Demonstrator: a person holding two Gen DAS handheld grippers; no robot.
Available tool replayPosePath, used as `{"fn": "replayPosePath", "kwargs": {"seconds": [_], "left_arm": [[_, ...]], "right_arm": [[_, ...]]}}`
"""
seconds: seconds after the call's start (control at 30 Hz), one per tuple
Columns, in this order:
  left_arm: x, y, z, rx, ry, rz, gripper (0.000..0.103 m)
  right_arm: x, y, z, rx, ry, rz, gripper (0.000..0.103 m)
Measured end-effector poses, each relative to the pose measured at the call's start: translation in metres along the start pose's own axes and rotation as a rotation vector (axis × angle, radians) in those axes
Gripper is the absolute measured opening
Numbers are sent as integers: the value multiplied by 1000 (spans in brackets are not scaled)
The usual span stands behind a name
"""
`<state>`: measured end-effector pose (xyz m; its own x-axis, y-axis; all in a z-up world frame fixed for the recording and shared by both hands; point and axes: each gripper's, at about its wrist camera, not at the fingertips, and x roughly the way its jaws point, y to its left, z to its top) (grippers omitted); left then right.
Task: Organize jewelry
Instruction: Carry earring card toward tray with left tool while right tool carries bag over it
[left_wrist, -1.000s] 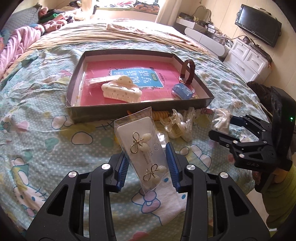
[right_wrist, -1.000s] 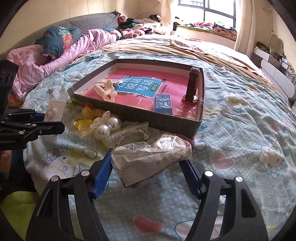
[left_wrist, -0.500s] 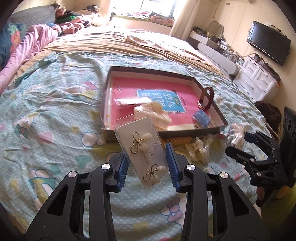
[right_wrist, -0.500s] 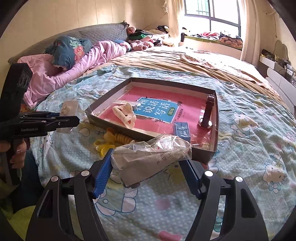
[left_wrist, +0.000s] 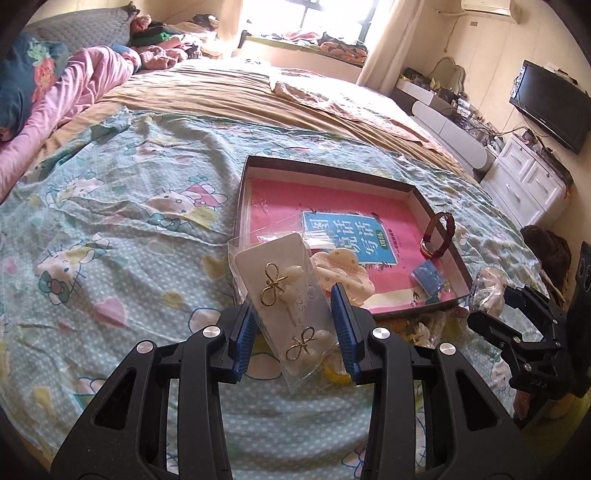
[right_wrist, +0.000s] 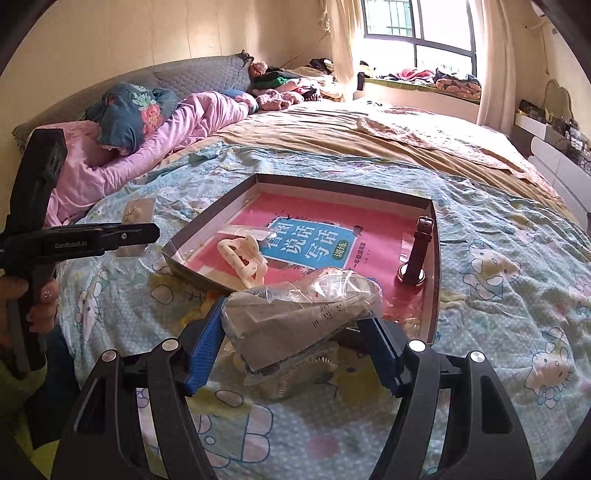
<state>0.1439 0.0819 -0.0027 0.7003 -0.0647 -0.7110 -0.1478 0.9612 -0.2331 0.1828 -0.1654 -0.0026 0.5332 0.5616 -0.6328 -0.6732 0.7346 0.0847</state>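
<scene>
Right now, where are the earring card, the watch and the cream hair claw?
earring card (left_wrist: 284, 291), left wrist view, card middle.
watch (right_wrist: 415, 258), right wrist view, strap.
cream hair claw (right_wrist: 243, 260), right wrist view, body.

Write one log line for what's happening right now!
left hand-held gripper: shut on earring card | right hand-held gripper: shut on plastic bag | both before the tray

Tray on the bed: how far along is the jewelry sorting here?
Done: the tray already holds a cream hair claw, a watch and a small blue box. In hand: left gripper holds an earring card, right gripper a plastic packet. Left: loose pieces beside the tray.
</scene>
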Motion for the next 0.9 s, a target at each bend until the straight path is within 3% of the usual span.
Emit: {"fn": "replayPosePath", "kwargs": {"seconds": [0.47, 0.9], "left_arm": [[34, -16, 24, 41, 20, 17, 31], [63, -27, 32, 90, 45, 42, 31]], "right_arm": [[12, -43, 14, 125, -17, -79, 69], [34, -76, 16, 131, 26, -193, 69]]}}
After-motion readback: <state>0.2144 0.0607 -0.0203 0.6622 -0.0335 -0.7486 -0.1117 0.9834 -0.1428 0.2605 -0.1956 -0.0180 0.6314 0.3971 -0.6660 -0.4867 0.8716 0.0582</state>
